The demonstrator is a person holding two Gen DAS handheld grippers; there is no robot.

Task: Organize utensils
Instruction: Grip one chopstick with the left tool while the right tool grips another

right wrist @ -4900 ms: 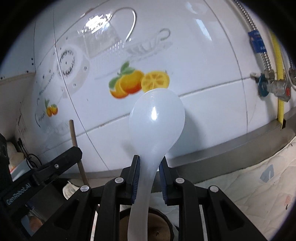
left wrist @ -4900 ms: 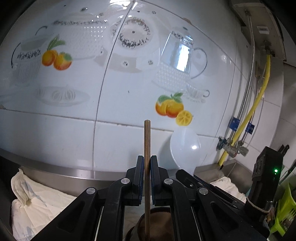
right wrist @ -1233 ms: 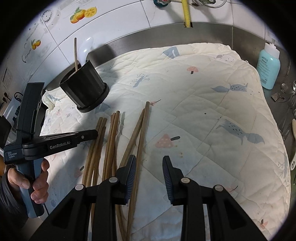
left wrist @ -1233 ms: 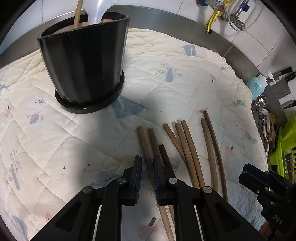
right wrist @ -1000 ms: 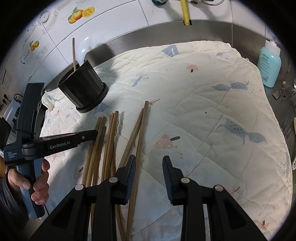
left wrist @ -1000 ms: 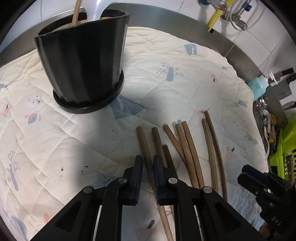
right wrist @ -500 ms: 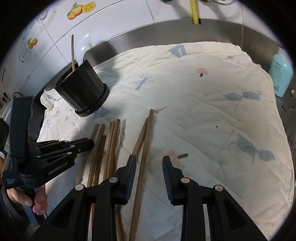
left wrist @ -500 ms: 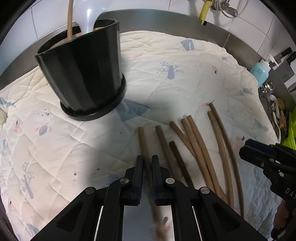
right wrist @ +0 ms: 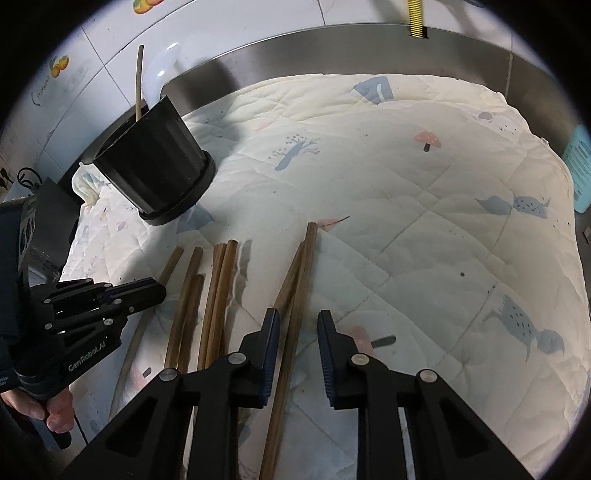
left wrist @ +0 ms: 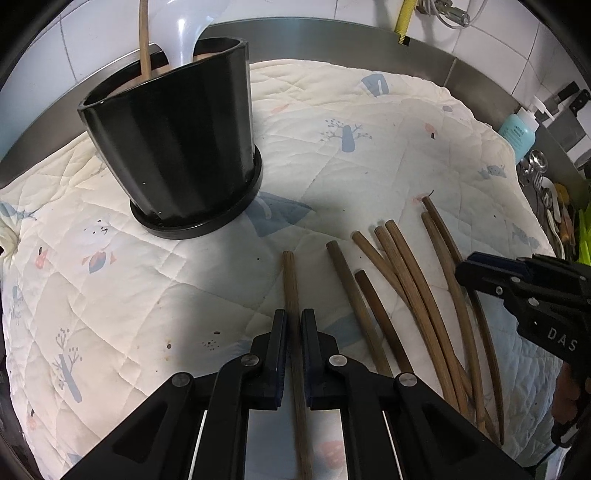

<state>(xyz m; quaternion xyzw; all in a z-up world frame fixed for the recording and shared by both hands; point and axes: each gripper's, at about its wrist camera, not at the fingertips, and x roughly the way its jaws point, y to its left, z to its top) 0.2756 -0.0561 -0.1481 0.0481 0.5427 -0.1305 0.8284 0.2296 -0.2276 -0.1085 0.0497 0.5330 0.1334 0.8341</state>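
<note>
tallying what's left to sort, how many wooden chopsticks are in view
8: one in the black holder, one clamped in the left gripper, two right of it, three crossing, two between the closing right gripper's jaws. More may hide.

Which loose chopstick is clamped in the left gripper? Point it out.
The leftmost chopstick on the quilt, nearest the black holder. The left gripper is shut on it; the others lie free.

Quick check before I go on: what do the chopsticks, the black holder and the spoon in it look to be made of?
Chopsticks: wood or bamboo, matte brown, faint lengthwise grain, some bowed. Black holder: probably plastic, possibly glazed ceramic; smooth ribbed wall with soft glossy highlights. Spoon: likely plastic, milky and translucent, light glows through it.
</note>
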